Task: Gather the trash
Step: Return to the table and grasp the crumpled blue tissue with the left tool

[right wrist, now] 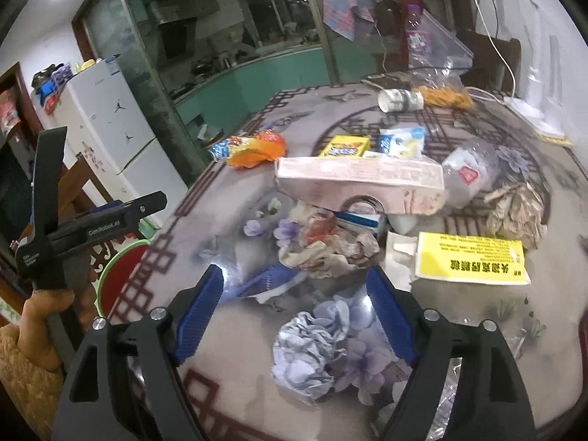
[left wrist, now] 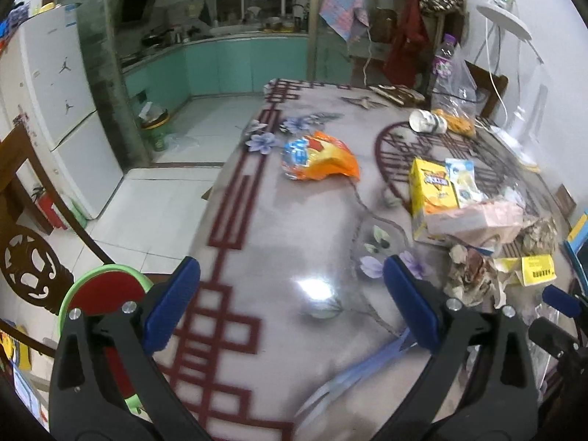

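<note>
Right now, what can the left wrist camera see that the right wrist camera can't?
Only the left wrist view shows the green bin on the kitchen floor. Only the right wrist view shows the crumpled bluish paper between the open right hand-held gripper fingers, and the person's hand. Both show the orange snack bag, the tipped paper cup and the yellow box.

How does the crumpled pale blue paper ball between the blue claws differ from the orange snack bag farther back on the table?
The crumpled pale blue paper ball is dull and plain; the orange snack bag is shiny and printed with blue and red. The ball lies between the open right gripper's fingers; the bag lies far off near the table's edge. The ball is bunched tight, the bag flattened and long. Both lie loose on the table.
</note>
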Action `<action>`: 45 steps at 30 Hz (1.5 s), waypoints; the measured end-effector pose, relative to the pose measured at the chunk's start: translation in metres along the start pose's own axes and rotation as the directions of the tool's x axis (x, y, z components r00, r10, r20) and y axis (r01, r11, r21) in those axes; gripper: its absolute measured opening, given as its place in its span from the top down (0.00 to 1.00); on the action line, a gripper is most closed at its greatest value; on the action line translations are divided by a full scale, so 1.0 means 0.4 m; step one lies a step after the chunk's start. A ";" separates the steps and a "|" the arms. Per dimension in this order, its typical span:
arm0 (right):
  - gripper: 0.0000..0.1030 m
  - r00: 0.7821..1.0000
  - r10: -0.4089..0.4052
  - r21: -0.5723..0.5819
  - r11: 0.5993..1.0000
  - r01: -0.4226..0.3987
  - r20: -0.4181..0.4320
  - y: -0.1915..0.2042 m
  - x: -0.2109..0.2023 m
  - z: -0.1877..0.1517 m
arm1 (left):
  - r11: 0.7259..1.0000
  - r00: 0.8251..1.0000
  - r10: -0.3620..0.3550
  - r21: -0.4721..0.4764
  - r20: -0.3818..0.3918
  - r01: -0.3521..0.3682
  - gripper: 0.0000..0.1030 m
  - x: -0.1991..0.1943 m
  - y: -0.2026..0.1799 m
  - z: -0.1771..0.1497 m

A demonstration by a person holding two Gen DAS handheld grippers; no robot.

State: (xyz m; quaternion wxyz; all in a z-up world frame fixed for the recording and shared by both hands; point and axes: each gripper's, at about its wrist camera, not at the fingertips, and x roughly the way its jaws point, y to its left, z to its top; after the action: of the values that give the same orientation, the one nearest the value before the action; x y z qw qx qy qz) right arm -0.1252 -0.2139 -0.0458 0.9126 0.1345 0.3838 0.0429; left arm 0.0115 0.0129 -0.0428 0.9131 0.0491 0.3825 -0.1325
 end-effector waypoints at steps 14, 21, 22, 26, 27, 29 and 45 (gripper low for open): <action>0.24 0.998 -0.059 0.037 0.998 0.058 0.036 -0.052 -0.028 0.021 | 0.992 0.990 -0.128 -0.021 -0.056 0.127 0.05 0.011 -0.026 -0.011; 0.24 0.992 -0.115 0.064 0.992 0.112 0.044 -0.097 -0.048 0.037 | 0.949 0.944 -0.301 0.057 -0.131 0.311 0.05 0.013 -0.138 -0.032; 0.24 0.989 -0.141 0.059 0.989 0.137 0.052 -0.109 -0.056 0.044 | 0.935 0.931 -0.334 0.070 -0.145 0.347 0.05 0.012 -0.158 -0.037; 0.24 0.973 -0.217 0.106 0.972 0.208 0.077 -0.171 -0.086 0.060 | 0.863 0.867 -0.446 0.152 -0.220 0.482 0.05 0.002 -0.265 -0.064; 0.24 0.972 -0.221 0.136 0.968 0.209 0.078 -0.194 -0.093 0.060 | 0.850 0.859 -0.454 0.175 -0.239 0.498 0.05 0.002 -0.289 -0.074; 0.24 0.972 -0.225 0.199 0.958 0.207 0.074 -0.236 -0.103 0.059 | 0.827 0.857 -0.439 0.251 -0.270 0.503 0.05 -0.001 -0.343 -0.100; 0.18 0.954 -0.281 0.162 0.942 0.295 -0.102 -0.280 -0.002 0.012 | 0.854 0.878 -0.426 0.223 -0.218 0.469 0.54 -0.010 -0.333 -0.099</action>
State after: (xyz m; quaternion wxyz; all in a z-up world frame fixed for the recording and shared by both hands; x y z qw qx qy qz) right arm -0.1253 -0.3227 -0.0733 0.8781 0.1549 0.4366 -0.1197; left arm -0.0555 -0.1066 -0.0663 0.8078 0.0926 0.4338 -0.3882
